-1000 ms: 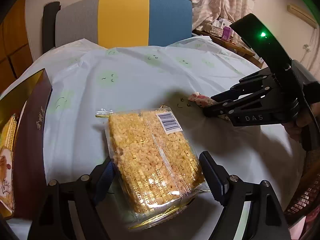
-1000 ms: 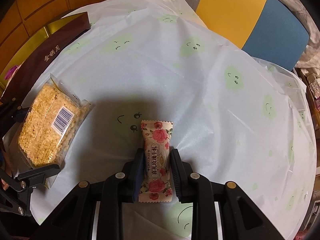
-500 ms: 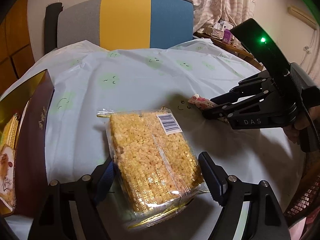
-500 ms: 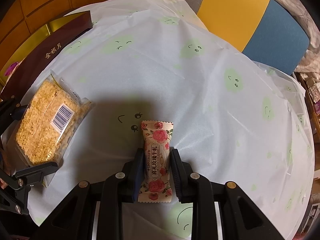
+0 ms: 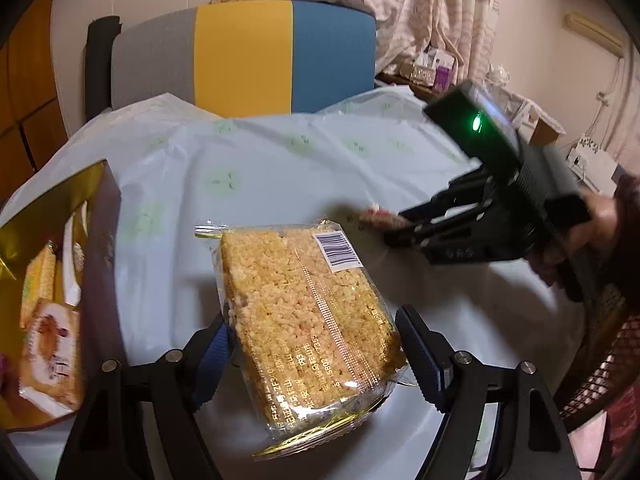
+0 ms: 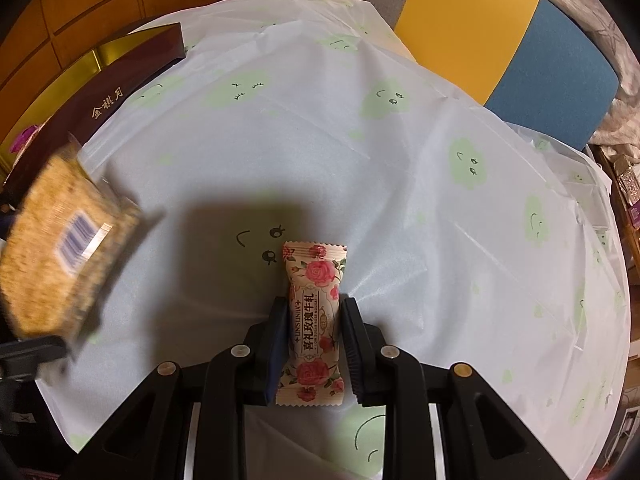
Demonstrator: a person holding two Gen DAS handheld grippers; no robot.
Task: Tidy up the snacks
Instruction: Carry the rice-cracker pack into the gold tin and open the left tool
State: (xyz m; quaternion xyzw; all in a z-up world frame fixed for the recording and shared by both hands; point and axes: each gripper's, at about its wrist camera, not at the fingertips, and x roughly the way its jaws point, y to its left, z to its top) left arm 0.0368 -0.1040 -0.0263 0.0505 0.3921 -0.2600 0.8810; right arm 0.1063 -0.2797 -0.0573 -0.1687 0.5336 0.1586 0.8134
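In the left wrist view, the left gripper (image 5: 312, 352) pinches a clear packet of puffed rice cake (image 5: 308, 312) by its two long sides, low in the middle of the frame, the packet tilted with its barcode corner pointing toward the upper right and its near end lifted off the tablecloth (image 5: 248, 168). At the left edge an open brown gift box (image 5: 102, 264) with a gold lining holds a few wrapped snacks (image 5: 50, 352). The right gripper (image 5: 390, 236) shows at the right of this frame, held by a hand (image 5: 576, 248), with a small candy sticking out from its tip. In the right wrist view, the right gripper (image 6: 314, 344) is pressed onto a rose-patterned nougat candy (image 6: 314, 316), which lies lengthwise between the pads in the lower middle of the frame, its far end resting on the pale tablecloth with green smiling faces. The rice cake packet appears blurred at the left edge of that view, in front of the brown box. A chair back (image 5: 244, 56) in grey, yellow and blue stands beyond the table at the top.
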